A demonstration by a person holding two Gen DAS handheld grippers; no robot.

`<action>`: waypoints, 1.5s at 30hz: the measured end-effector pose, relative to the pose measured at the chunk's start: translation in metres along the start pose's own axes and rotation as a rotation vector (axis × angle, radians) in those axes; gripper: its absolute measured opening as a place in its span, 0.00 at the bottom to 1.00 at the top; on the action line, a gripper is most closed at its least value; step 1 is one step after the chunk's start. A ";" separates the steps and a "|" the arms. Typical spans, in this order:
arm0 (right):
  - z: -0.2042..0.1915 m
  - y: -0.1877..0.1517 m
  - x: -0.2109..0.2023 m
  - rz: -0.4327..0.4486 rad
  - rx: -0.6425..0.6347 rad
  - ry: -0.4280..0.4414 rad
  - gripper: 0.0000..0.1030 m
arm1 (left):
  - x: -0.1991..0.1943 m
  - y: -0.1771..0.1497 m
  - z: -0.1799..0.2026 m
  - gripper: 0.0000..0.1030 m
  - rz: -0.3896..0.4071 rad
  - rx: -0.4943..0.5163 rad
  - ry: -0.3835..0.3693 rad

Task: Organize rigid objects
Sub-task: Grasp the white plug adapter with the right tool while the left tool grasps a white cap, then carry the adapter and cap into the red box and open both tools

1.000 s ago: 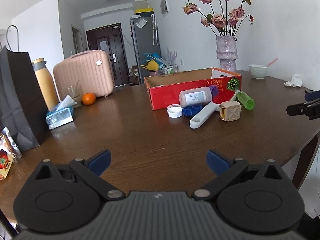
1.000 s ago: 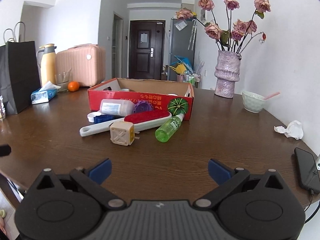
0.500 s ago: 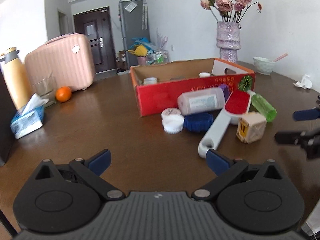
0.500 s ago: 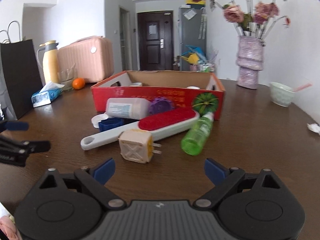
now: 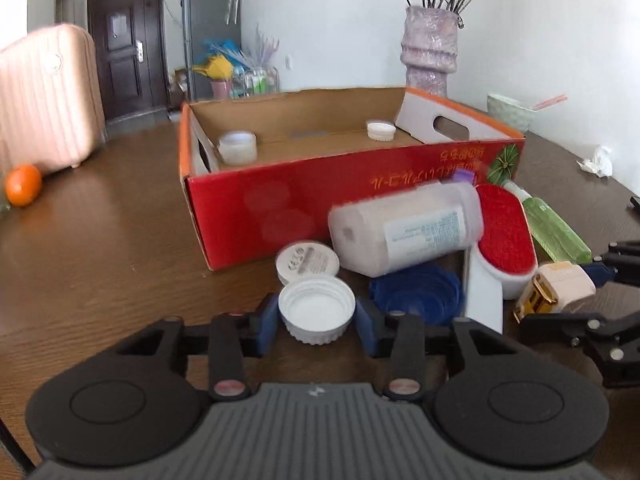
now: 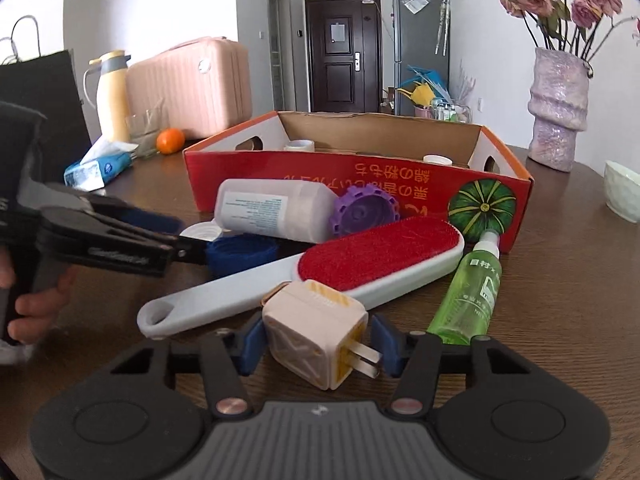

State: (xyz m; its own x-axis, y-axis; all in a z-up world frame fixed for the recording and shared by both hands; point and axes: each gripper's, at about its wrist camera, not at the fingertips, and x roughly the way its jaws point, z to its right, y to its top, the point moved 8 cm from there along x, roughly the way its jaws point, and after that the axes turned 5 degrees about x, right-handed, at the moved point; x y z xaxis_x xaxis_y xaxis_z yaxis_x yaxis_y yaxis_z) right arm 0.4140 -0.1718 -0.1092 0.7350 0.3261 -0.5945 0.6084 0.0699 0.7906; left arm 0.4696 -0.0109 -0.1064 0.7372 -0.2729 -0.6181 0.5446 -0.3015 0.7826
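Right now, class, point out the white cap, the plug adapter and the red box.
white cap (image 5: 317, 312), left wrist view, inner face.
plug adapter (image 6: 310, 330), right wrist view, top face.
red box (image 6: 320, 184), right wrist view, front wall.

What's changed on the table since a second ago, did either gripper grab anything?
Both grippers moved in toward the pile in front of the red box. The left gripper is closing around the white ribbed cap; the right gripper is closing around the beige plug adapter. Neither thing is lifted. The lint brush, green spray bottle and white bottle stayed put.
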 end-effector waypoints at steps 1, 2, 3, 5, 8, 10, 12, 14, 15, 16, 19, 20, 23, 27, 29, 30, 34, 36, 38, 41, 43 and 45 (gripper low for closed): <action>0.001 0.000 0.001 -0.003 0.003 0.004 0.53 | 0.000 0.000 0.002 0.40 0.006 0.007 -0.009; 0.001 0.000 0.002 -0.004 0.004 0.005 0.52 | 0.000 -0.001 0.002 0.40 0.011 0.009 -0.014; 0.001 0.000 0.002 -0.004 0.004 0.003 0.52 | 0.000 -0.001 0.002 0.40 0.010 0.010 -0.012; 0.001 0.001 0.004 -0.009 0.006 0.010 0.51 | -0.003 -0.001 0.003 0.40 0.005 0.012 0.011; 0.003 0.002 0.003 -0.008 0.021 0.010 0.51 | -0.015 -0.005 0.000 0.40 0.011 -0.019 0.052; 0.004 0.001 0.003 -0.008 0.029 0.007 0.51 | -0.031 -0.013 -0.001 0.40 0.032 -0.061 0.086; 0.006 0.001 0.002 -0.004 0.038 -0.003 0.51 | -0.050 -0.027 -0.002 0.40 0.042 -0.122 0.091; 0.007 0.000 0.000 0.002 0.044 -0.017 0.51 | -0.073 -0.043 -0.004 0.39 0.046 -0.199 0.072; 0.007 -0.001 -0.004 0.007 0.044 -0.033 0.51 | -0.086 -0.050 -0.004 0.39 0.049 -0.215 0.086; 0.006 -0.004 -0.009 0.016 0.029 -0.050 0.50 | -0.100 -0.055 -0.004 0.39 0.059 -0.211 0.114; 0.003 -0.016 -0.030 0.031 0.033 -0.057 0.44 | -0.142 -0.069 0.000 0.39 0.091 -0.197 0.176; 0.002 -0.021 -0.038 0.033 0.046 -0.056 0.44 | -0.155 -0.074 0.002 0.39 0.103 -0.211 0.177; 0.000 -0.036 -0.060 0.049 0.073 -0.061 0.44 | -0.182 -0.091 0.006 0.39 0.103 -0.257 0.183; -0.015 -0.048 -0.096 0.102 0.067 -0.055 0.44 | -0.217 -0.106 0.023 0.39 0.139 -0.264 0.193; -0.028 -0.051 -0.120 0.149 0.016 -0.060 0.44 | -0.234 -0.110 0.033 0.39 0.170 -0.256 0.201; -0.034 -0.052 -0.132 0.172 -0.007 -0.063 0.44 | -0.241 -0.112 0.037 0.39 0.181 -0.254 0.216; -0.047 -0.056 -0.182 0.259 -0.047 -0.065 0.44 | -0.276 -0.116 0.056 0.40 0.237 -0.256 0.246; -0.048 -0.059 -0.202 0.282 -0.053 -0.066 0.44 | -0.295 -0.114 0.065 0.39 0.280 -0.255 0.248; -0.048 -0.061 -0.223 0.301 -0.065 -0.073 0.44 | -0.310 -0.108 0.075 0.40 0.324 -0.214 0.255; -0.044 -0.063 -0.251 0.338 -0.063 -0.079 0.44 | -0.318 -0.090 0.086 0.40 0.358 -0.168 0.271; -0.040 -0.063 -0.261 0.351 -0.052 -0.078 0.44 | -0.320 -0.084 0.093 0.40 0.385 -0.159 0.268; -0.037 -0.061 -0.260 0.354 -0.049 -0.087 0.44 | -0.318 -0.082 0.099 0.40 0.388 -0.155 0.249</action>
State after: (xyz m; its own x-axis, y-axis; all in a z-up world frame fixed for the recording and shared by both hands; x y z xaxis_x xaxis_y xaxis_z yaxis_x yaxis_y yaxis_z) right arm 0.1749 -0.2261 0.0026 0.9213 0.2573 -0.2915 0.2984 0.0128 0.9544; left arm 0.1505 0.0103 0.0186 0.9607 -0.1055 -0.2568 0.2498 -0.0757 0.9653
